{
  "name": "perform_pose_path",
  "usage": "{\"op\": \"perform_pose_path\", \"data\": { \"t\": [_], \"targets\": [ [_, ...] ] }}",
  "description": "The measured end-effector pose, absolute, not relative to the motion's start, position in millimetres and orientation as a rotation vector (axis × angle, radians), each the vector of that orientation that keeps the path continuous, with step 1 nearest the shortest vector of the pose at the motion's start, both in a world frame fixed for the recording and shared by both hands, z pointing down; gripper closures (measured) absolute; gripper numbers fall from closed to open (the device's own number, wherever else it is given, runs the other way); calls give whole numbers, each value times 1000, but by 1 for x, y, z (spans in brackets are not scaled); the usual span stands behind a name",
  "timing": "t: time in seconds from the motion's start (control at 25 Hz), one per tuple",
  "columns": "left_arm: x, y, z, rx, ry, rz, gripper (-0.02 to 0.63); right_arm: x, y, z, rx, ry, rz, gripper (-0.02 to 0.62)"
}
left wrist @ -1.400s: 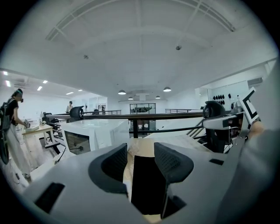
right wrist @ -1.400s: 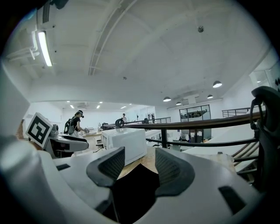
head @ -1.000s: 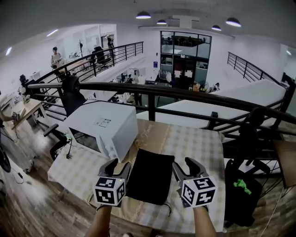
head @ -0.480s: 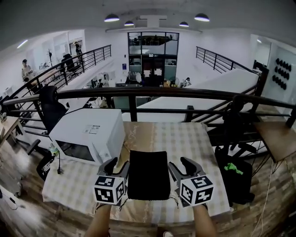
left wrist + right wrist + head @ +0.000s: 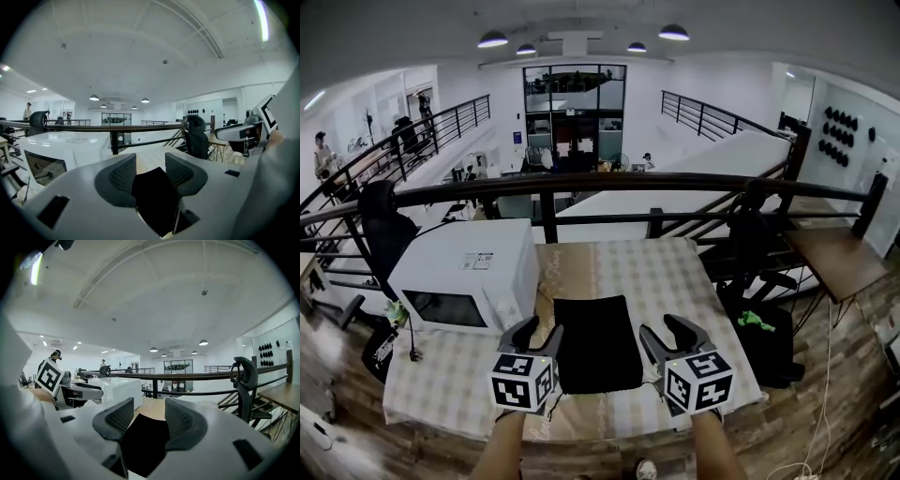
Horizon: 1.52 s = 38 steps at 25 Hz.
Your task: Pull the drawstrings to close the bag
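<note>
Head view: bag (image 5: 597, 343) lies flat on the worktop (image 5: 675, 272) between left claw (image 5: 537, 335) and right claw (image 5: 668, 333), both gaping wide and empty, just beside it. Nothing's gripped or pulled yet, so the whole closing job looks still ahead.

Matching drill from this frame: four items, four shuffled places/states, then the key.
Things:
1. black bag
2. white microwave
3. left tool
4. right tool

Places or states:
A. by the bag's right edge, jaws apart, holding nothing
B. on the left part of the checked cloth, door facing the person
C. flat on the cloth, between the two tools
D. by the bag's left edge, jaws apart, holding nothing

Pairs: 1-C, 2-B, 3-D, 4-A
</note>
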<state>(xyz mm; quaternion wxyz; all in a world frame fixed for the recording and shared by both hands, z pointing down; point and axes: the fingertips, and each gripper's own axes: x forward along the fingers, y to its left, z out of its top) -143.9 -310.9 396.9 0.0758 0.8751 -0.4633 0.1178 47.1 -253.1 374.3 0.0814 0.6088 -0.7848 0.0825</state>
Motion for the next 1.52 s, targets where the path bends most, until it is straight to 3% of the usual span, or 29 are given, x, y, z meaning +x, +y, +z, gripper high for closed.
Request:
{"op": "perform_pose_path", "data": {
  "t": [0.8, 1.52],
  "targets": [
    [-137, -300, 396, 2528, -1541, 336, 408, 93, -253, 374, 1730, -2413, 230, 391],
    [-154, -290, 446, 2540, -1435, 555, 410, 73, -256, 430, 1462, -2429, 279, 399]
  ]
}}
